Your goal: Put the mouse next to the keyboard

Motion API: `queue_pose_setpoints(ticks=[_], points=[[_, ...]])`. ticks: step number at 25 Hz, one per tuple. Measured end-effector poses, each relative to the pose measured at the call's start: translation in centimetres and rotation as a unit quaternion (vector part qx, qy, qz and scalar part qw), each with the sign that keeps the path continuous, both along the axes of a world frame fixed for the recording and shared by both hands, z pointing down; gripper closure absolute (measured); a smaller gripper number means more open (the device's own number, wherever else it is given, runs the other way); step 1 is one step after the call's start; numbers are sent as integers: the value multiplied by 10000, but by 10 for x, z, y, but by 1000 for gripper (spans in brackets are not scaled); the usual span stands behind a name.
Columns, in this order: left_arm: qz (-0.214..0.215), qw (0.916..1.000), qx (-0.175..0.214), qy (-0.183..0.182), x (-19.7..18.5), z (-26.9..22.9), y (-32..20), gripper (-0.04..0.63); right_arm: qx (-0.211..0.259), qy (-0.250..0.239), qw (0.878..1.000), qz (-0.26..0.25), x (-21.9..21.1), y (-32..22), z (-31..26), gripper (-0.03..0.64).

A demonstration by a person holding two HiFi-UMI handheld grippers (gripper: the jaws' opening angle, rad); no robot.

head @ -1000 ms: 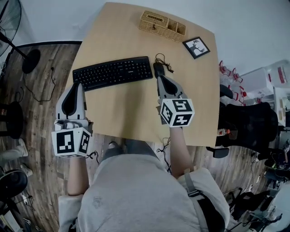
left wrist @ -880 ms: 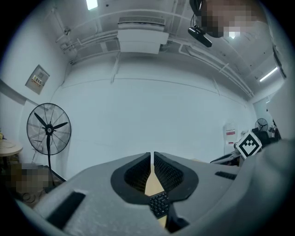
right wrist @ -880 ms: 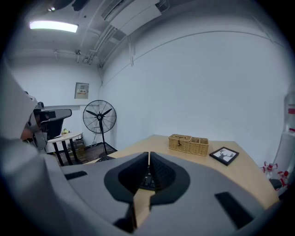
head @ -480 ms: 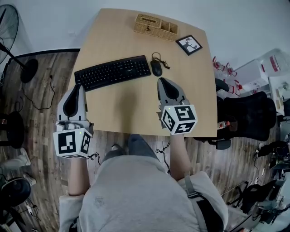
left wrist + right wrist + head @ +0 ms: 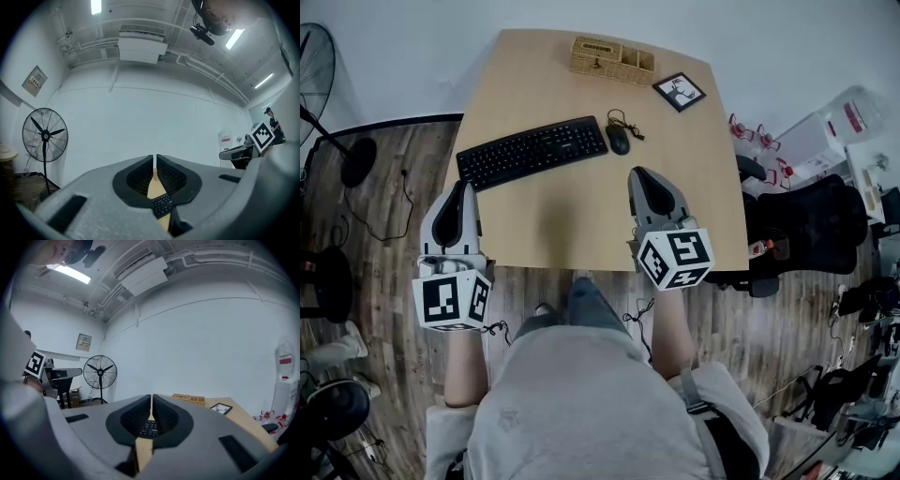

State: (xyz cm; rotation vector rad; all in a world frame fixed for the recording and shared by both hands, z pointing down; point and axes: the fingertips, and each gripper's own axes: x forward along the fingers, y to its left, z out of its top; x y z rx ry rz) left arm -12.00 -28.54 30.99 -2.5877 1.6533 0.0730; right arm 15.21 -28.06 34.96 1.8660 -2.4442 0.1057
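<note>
A black mouse (image 5: 619, 139) with a coiled cable lies on the wooden table (image 5: 581, 216), just right of the black keyboard (image 5: 532, 151). My right gripper (image 5: 643, 174) hovers over the table's near right part, a short way nearer me than the mouse, jaws shut and empty. My left gripper (image 5: 457, 190) hangs at the table's near left corner, below the keyboard's left end, shut with nothing held. Through the closed jaws the keyboard (image 5: 162, 205) shows in the left gripper view, and the keyboard (image 5: 149, 428) also in the right gripper view.
A wicker organiser (image 5: 611, 58) and a small framed picture (image 5: 679, 92) stand at the table's far edge. A standing fan (image 5: 44, 137) is at the left on the floor, and a black chair (image 5: 806, 230) with clutter at the right.
My right gripper has drawn back toward me, away from the mouse, which now lies uncovered beside the keyboard. The left gripper has barely shifted.
</note>
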Motion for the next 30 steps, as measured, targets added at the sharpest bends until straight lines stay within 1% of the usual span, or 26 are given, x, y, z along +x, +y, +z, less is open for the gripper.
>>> queue_pose_setpoints(ticks=[7,16,21,30], points=[[57,9999,99,6,-4,-7,17,568,287,125,9992,238,-1,30,-15,600],[130,9997,226,-6,-6,-15,32,568,555,352,9975,248,-14,55,-33,599],[171,9995,275,57,-5,-18,36,568,656,380,9966,308,-15,64,-40,598],[249,9992,308,65,-1,-20,39,568,729,347,9960,378,-15,68,-44,598]])
